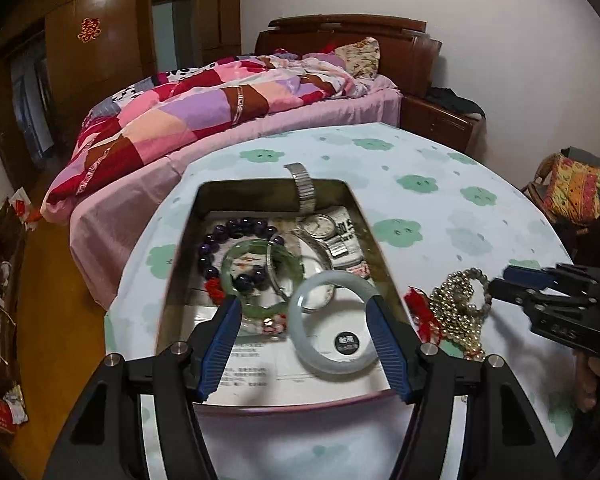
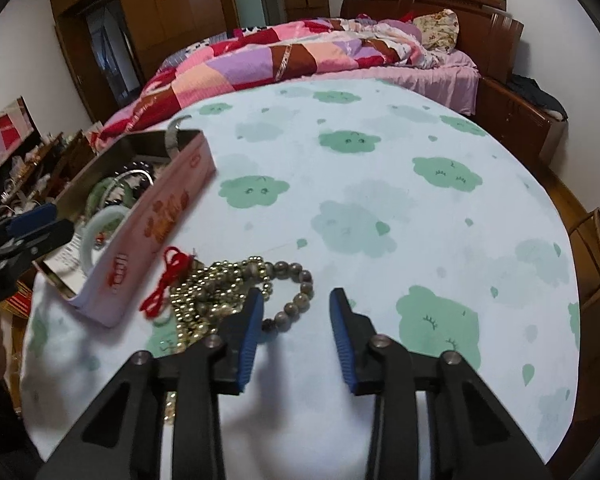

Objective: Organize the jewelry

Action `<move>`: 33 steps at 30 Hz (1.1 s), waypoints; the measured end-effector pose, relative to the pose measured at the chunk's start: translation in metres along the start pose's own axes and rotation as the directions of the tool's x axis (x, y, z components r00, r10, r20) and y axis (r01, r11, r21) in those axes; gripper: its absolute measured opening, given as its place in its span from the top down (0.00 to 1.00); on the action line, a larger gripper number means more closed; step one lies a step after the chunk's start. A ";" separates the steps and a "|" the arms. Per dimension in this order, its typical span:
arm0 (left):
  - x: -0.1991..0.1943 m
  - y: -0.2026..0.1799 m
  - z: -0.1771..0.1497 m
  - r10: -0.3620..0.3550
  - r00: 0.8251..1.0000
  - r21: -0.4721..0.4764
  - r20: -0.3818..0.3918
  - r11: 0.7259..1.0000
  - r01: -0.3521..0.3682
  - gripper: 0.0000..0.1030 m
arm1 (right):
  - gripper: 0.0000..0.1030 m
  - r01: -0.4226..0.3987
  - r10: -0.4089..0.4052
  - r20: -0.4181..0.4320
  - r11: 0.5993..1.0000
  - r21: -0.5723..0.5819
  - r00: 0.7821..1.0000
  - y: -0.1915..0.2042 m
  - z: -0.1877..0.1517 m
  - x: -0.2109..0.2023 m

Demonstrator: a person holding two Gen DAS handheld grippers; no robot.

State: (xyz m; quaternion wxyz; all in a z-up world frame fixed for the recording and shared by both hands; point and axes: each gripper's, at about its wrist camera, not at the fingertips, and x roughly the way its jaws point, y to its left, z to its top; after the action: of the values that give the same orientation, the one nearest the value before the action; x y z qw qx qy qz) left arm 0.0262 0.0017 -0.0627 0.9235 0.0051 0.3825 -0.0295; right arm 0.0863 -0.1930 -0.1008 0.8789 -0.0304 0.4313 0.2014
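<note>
Blue-padded left gripper (image 1: 304,316) is straddling the pale bangle (image 1: 332,320) inside the box (image 1: 380,240), jaws released; most jewelry is lying boxed; right gripper (image 2: 296,300), empty, is hovering beside the bead pile (image 2: 220,288) waiting on the table (image 2: 380,160).

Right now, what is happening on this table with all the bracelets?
A person is sorting jewelry with two hand-held grippers. The left gripper stands open around a pale white jade bangle inside the rectangular tin box, which already holds a green jade bangle, a dark purple bead bracelet and a silver wristwatch. The right gripper is open and holds nothing, beside a heap of golden and grey bead strings lying on the cloud-patterned tablecloth.
</note>
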 end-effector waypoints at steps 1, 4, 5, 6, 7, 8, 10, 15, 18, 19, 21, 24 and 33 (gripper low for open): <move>0.000 -0.001 0.000 -0.002 1.000 0.002 -0.001 1.000 0.002 0.37 | 0.65 0.005 -0.005 -0.004 1.000 -0.009 1.000 0.001 0.000 0.002; 0.000 -0.005 0.000 -0.004 1.000 0.010 -0.002 1.000 0.004 0.37 | 0.69 0.049 -0.051 -0.039 0.998 -0.043 0.998 0.006 0.001 0.013; -0.001 -0.006 -0.001 -0.006 1.000 0.010 0.000 1.000 0.006 0.37 | 0.71 0.050 -0.052 -0.051 0.998 -0.046 0.997 0.006 0.001 0.016; -0.001 -0.008 -0.001 -0.010 1.000 0.013 0.001 1.000 0.010 0.37 | 0.72 0.059 -0.062 -0.053 0.997 -0.057 0.997 0.007 0.000 0.018; -0.001 -0.010 -0.001 -0.010 1.000 0.015 0.001 1.000 0.010 0.37 | 0.88 0.068 -0.072 -0.048 0.995 -0.078 0.996 0.010 0.000 0.017; -0.001 -0.011 -0.001 -0.013 1.000 0.018 0.001 1.000 0.013 0.37 | 0.89 0.063 -0.067 -0.049 0.994 -0.085 0.997 0.012 -0.001 0.016; -0.002 -0.016 -0.001 -0.019 1.000 0.033 0.005 0.999 0.019 0.37 | 0.89 0.042 -0.046 -0.043 0.996 -0.081 0.998 0.013 -0.003 0.012; -0.003 -0.032 0.000 -0.013 1.000 0.077 0.009 0.997 0.013 0.37 | 0.89 0.034 -0.033 0.030 0.999 -0.041 0.999 0.001 -0.007 -0.012; -0.002 -0.046 0.000 -0.016 1.000 0.117 0.008 0.993 0.015 0.37 | 0.89 0.031 -0.030 0.065 0.999 -0.012 0.997 -0.011 -0.005 -0.024; -0.002 -0.051 0.000 -0.018 1.000 0.129 0.007 0.991 0.017 0.37 | 0.89 0.029 -0.029 0.070 1.000 -0.006 0.997 -0.012 -0.004 -0.026; -0.002 -0.065 0.001 -0.024 1.000 0.164 0.012 0.986 0.022 0.41 | 0.89 0.024 -0.024 0.078 1.000 0.004 0.997 -0.017 -0.003 -0.028; 0.003 -0.079 0.002 -0.044 0.999 0.200 -0.007 0.979 0.045 0.56 | 0.89 0.013 -0.014 0.088 1.000 0.018 0.996 -0.021 -0.005 -0.030; 0.029 -0.103 -0.005 -0.054 0.991 0.236 -0.119 0.968 0.081 0.78 | 0.89 -0.041 0.037 0.116 0.999 0.029 0.993 -0.028 -0.010 -0.036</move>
State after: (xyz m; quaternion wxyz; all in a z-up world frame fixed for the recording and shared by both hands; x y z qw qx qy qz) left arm 0.0375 -0.1029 -0.0855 0.8916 0.1057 0.4272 -0.1066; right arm 0.0696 -0.2327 -0.0823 0.8986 0.0035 0.3836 0.2130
